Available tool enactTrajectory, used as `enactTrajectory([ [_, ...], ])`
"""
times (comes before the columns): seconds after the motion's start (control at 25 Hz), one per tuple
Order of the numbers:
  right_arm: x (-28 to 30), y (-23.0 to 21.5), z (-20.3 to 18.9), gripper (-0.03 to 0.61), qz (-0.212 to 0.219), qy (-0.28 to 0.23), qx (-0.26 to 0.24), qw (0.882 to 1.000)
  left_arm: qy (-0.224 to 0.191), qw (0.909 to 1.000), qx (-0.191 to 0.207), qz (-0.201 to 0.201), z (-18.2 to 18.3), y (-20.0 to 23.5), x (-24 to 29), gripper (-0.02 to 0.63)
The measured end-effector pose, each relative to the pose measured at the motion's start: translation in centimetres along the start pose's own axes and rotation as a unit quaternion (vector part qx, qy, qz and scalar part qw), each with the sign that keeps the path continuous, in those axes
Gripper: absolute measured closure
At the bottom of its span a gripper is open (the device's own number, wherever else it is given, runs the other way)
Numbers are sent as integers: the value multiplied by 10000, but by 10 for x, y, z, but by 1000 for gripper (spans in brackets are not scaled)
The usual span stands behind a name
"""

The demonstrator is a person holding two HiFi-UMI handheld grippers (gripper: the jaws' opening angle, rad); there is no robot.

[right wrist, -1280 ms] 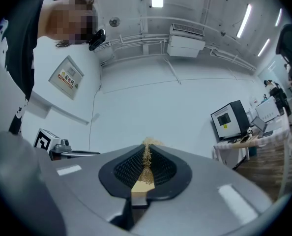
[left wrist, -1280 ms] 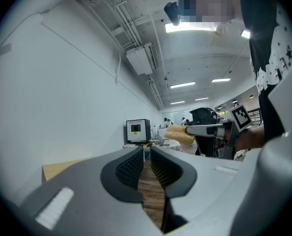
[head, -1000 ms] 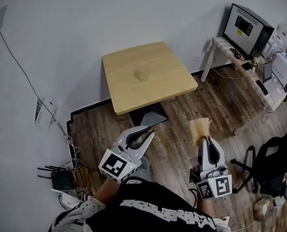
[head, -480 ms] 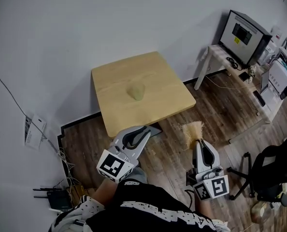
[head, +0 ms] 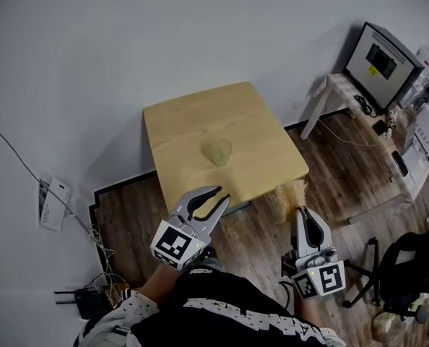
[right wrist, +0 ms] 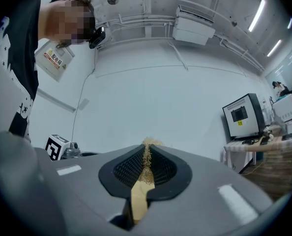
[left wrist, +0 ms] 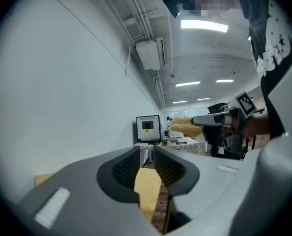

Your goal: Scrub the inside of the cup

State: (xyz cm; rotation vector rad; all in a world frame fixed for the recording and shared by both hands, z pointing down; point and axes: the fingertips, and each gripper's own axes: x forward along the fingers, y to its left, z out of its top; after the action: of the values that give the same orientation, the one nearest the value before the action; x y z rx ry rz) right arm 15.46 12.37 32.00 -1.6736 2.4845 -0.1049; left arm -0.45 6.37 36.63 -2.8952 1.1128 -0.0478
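A pale translucent cup (head: 217, 151) stands near the middle of the square wooden table (head: 185, 118). My left gripper (head: 216, 194) hangs just off the table's near edge, short of the cup; its jaws have just been opening and nothing is between them (left wrist: 147, 154). To the right, my right gripper (head: 303, 212) is shut on the wooden handle of a straw-coloured fibre scrubber (head: 290, 196), whose bristly head reaches the table's near right corner. In the right gripper view the scrubber (right wrist: 147, 145) sticks up between the pads. The left gripper view shows the scrubber (left wrist: 185, 127) at the right.
A white wall runs behind the table. At the right stands a white desk (head: 342, 85) with a monitor (head: 385, 55) and cables. A dark office chair (head: 409, 266) sits at the lower right. A router and loose wires (head: 92, 298) lie on the wood floor at the lower left.
Both grippers have come forward to the table's near edge, the scrubber still held in the right one. The left jaws stand a little wider apart than before.
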Motion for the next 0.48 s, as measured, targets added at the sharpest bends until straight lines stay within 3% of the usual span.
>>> enactTrajectory([
  [0.16, 36, 4, -4, 543, 74, 75, -23, 9999, 84, 10000, -1, 3, -10, 30, 8, 511],
  [0.36, 78, 11, -13, 544, 107, 164, -94, 9998, 151, 9987, 405, -258, -27, 57, 19, 506],
  [0.48, 99, 12, -18, 543, 129, 248, -127, 9995, 258, 9984, 375, -350, -42, 72, 29, 480],
])
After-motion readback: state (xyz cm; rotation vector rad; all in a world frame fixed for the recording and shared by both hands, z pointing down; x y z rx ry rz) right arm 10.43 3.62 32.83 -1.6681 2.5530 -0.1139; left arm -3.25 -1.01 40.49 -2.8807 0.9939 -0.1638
